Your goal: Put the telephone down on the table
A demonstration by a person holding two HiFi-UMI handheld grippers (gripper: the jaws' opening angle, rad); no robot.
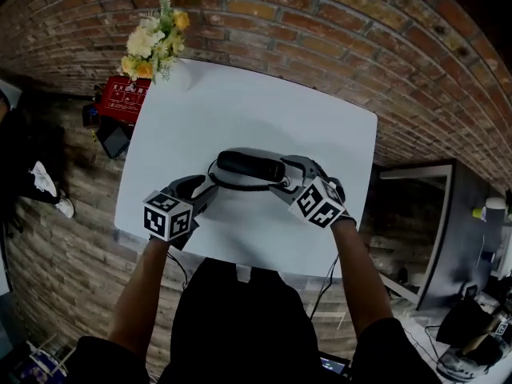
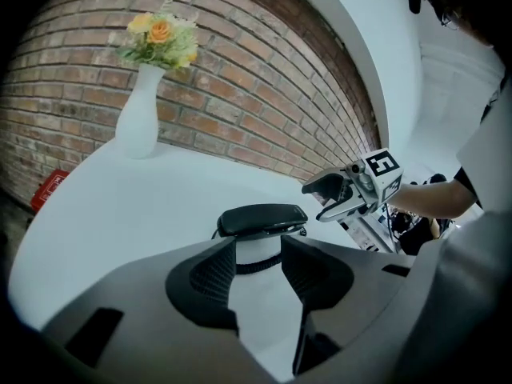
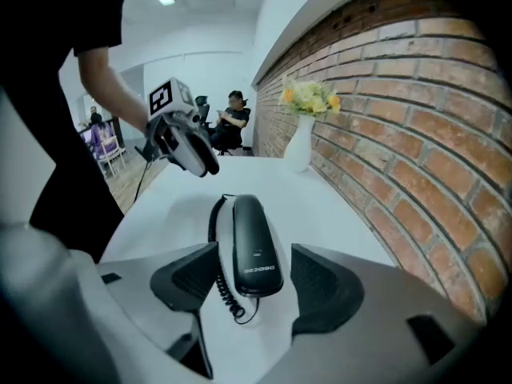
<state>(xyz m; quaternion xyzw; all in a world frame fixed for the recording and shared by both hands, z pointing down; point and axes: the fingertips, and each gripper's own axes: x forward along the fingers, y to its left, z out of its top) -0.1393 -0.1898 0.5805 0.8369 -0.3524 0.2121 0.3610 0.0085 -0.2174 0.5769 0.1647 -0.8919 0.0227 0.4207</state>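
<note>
On the table [image 1: 240, 102] we see the telephone [image 1: 250, 166], cord [image 3: 226, 290] partly hidden beneath; left gripper [image 2: 258, 254] and right gripper [image 3: 254, 254] both gape loose.

The telephone [image 1: 250, 166] is glossy black, with a black coiled cord [image 3: 225, 294] and small pale lettering on the handset; the worktop [image 1: 240, 102] is plain white; the wall [image 1: 336, 30] is red-brown brick lined with pale mortar; the vase [image 2: 138, 122] is white, its flowers [image 1: 156, 38] yellow, orange and cream among green leaves; a box [image 1: 122, 98] is red with white print; the left gripper [image 1: 206, 186] and right gripper [image 1: 292, 173] are grey, each cube patterned in black-and-white squares; their fingers [image 3: 188, 282] are dark grey and ribbed.
</note>
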